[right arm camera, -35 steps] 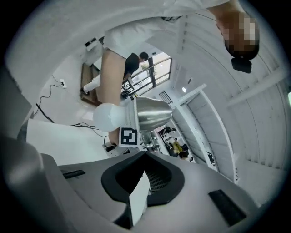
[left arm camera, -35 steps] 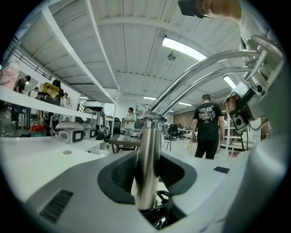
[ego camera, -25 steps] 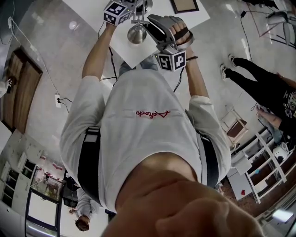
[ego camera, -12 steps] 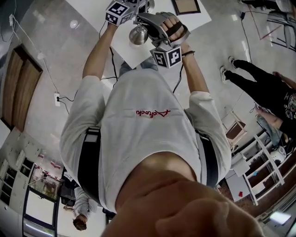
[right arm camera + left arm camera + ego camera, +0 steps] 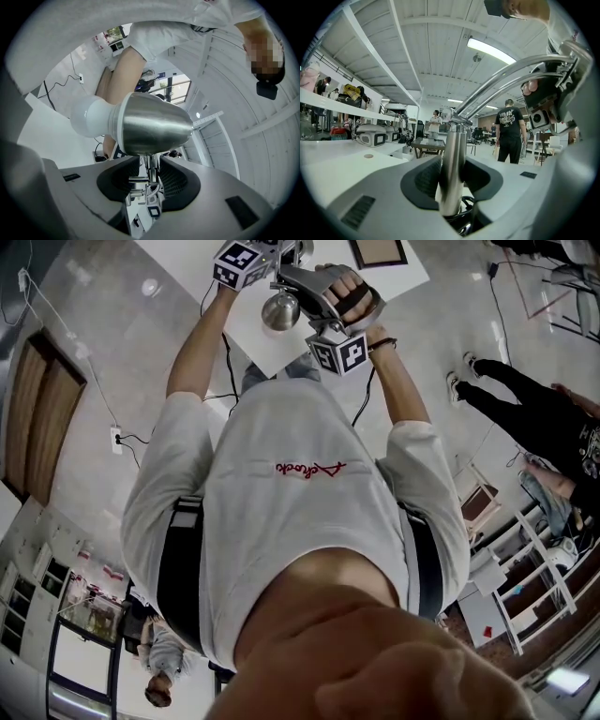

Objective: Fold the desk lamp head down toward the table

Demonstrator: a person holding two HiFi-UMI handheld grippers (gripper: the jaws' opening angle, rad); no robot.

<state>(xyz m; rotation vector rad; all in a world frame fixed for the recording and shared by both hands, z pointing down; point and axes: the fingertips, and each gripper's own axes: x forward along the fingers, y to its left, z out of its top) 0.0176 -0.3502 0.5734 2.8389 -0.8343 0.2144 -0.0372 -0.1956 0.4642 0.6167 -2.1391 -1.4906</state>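
Steel lamp head (image 5: 154,124) right above the right gripper (image 5: 150,180), long axis crosswise, thin neck (image 5: 149,165) between jaws just closing, not yet pressing. Left gripper (image 5: 451,177) clamped on the upright lamp post (image 5: 453,140), over the white counter (image 5: 253,343).

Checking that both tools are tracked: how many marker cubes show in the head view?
2. One cube sits at the top edge, left of the lamp head; the other cube is lower right of it. None seems hidden.
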